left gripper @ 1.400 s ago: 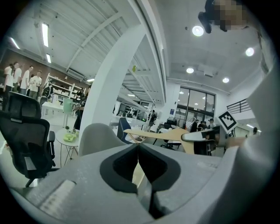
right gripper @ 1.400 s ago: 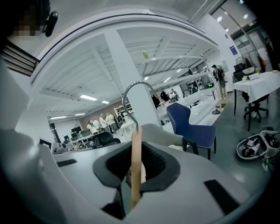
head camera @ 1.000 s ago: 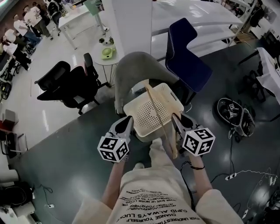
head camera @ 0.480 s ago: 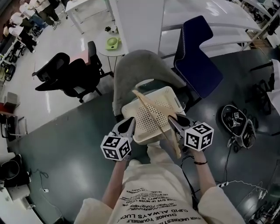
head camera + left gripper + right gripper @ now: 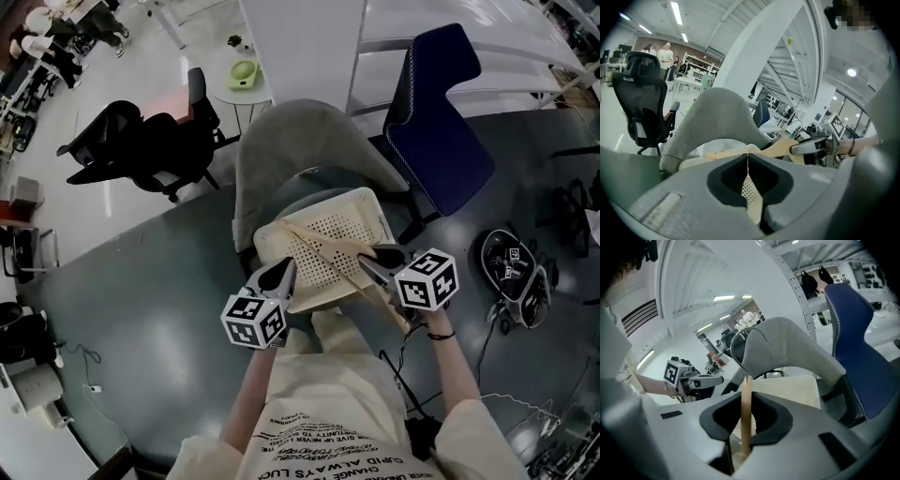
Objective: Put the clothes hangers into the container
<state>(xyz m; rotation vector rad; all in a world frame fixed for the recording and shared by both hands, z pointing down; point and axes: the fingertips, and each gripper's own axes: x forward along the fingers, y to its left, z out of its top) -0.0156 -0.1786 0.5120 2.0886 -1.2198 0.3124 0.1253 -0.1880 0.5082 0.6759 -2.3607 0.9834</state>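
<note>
A cream perforated container (image 5: 367, 199) rests on the seat of a grey chair (image 5: 300, 141). A wooden hanger (image 5: 323, 246) lies slanted across the container's top, and my right gripper (image 5: 368, 263) is shut on its near end. In the right gripper view the hanger (image 5: 746, 413) runs up between the jaws, with its metal hook (image 5: 754, 341) curving above. My left gripper (image 5: 284, 273) is shut on the container's near left rim. A thin perforated wall (image 5: 752, 206) shows pinched between its jaws in the left gripper view. The hanger (image 5: 773, 147) and the right gripper (image 5: 806, 147) show beyond.
A blue chair (image 5: 450, 103) stands right of the grey chair, and black office chairs (image 5: 131, 159) stand to the left. A small round table (image 5: 242, 73) is behind. Cables and a black device (image 5: 511, 272) lie on the dark floor at right.
Both grippers have come down. The hanger has swung from pointing along the container to lying low and slanted across it. The left gripper stays on the rim.
</note>
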